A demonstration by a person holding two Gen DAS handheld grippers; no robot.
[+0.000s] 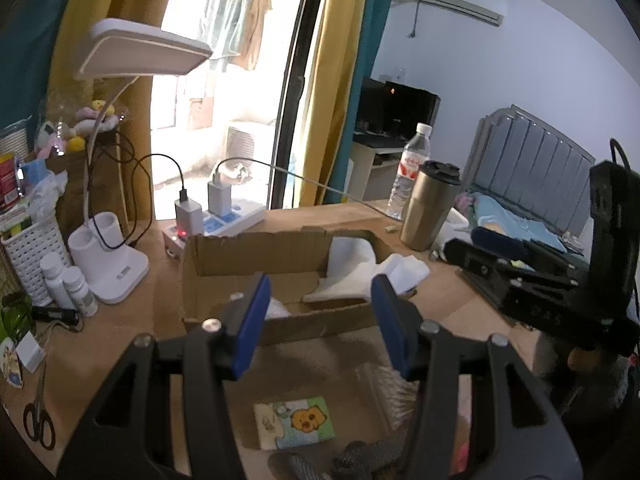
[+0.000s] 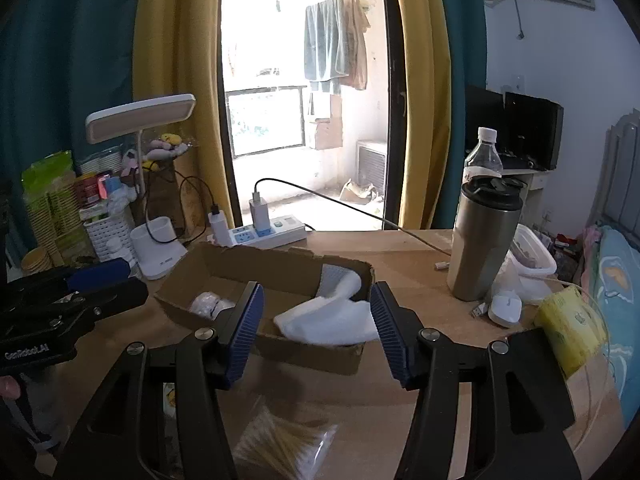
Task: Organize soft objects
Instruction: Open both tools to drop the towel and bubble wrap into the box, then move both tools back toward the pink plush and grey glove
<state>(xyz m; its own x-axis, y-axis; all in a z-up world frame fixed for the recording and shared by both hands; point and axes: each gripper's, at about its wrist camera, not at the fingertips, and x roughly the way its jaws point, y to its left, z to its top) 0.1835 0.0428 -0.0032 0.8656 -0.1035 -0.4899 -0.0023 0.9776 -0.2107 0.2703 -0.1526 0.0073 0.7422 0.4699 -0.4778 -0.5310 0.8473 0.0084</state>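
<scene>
Both grippers are hovering above the wooden table (image 2: 400, 248), the left gripper (image 1: 320, 320) and the right gripper (image 2: 316, 328) each spreading its 2 blue-padded jaws wide, gripping nothing. A white cloth (image 2: 332, 320) is draping over the right end of the cardboard box (image 2: 248, 264), while a small pale bundle (image 2: 208, 304) is lying inside at its left end.

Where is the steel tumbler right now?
The tumbler stands upright on the desk's right side in both views, in front of the water bottle and right of the cardboard box.
</scene>
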